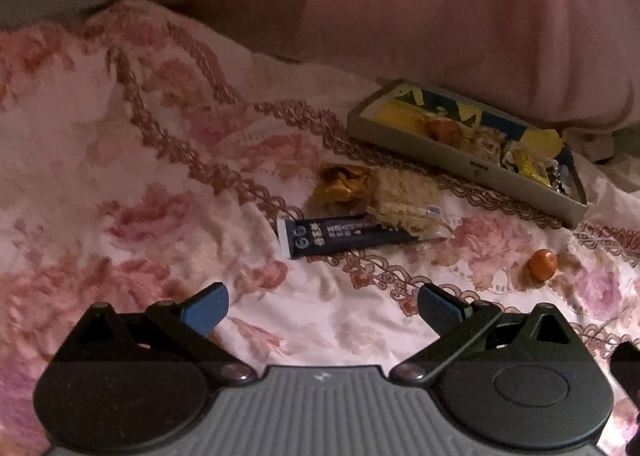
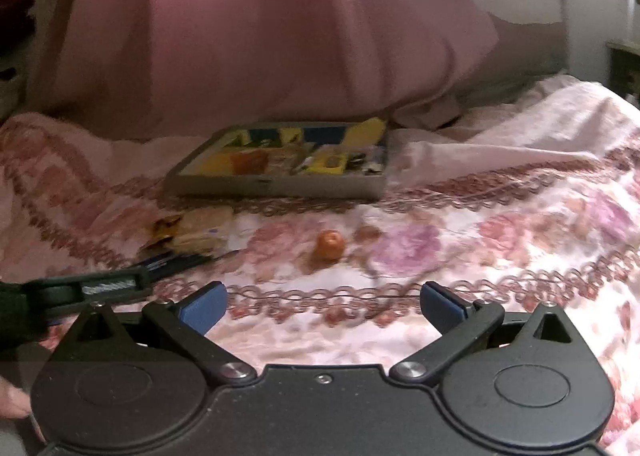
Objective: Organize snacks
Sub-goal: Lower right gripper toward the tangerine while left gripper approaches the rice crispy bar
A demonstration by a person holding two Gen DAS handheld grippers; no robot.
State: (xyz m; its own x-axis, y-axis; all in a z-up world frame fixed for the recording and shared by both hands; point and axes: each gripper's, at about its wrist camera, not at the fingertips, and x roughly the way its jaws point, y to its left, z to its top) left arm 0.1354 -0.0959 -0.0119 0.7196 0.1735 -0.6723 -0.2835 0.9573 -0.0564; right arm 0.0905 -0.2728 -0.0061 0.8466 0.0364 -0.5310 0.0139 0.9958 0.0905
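Left gripper (image 1: 322, 306): we see the jaws spread wide, nothing between them, blue pads (image 1: 206, 306) above bare bedspread (image 1: 120, 160), touching no snack.
Right gripper (image 2: 323, 306): also wide apart and empty; we see only bedspread (image 2: 520, 256) between its fingers.
Other tool: in the right wrist view the left gripper's body (image 2: 80, 290) enters from the left edge, low; its jaws are not readable from there.
Box (image 1: 460, 160): shallow grey tray, right of centre in the left view, resting on the bedspread with several wrapped snacks inside; centre of the right view (image 2: 276, 186).
Dark packet (image 1: 344, 236): long dark-blue stick pack, centre of the left view, lying flat outside the box.
Rice bar (image 1: 404, 196): pale clear-wrapped bar, overlapping the dark packet's right end.
Gold wrapper (image 1: 342, 184): crumpled, touching the rice bar's left side.
Orange candy (image 1: 541, 264): small round piece alone on the bedspread, right side of the left view, well apart from the others; just below centre in the right view (image 2: 330, 245).
Pink fabric (image 2: 260, 36): fills the top of both views behind the box.
Hand (image 2: 12, 396): a sliver at the lower left edge of the right view.
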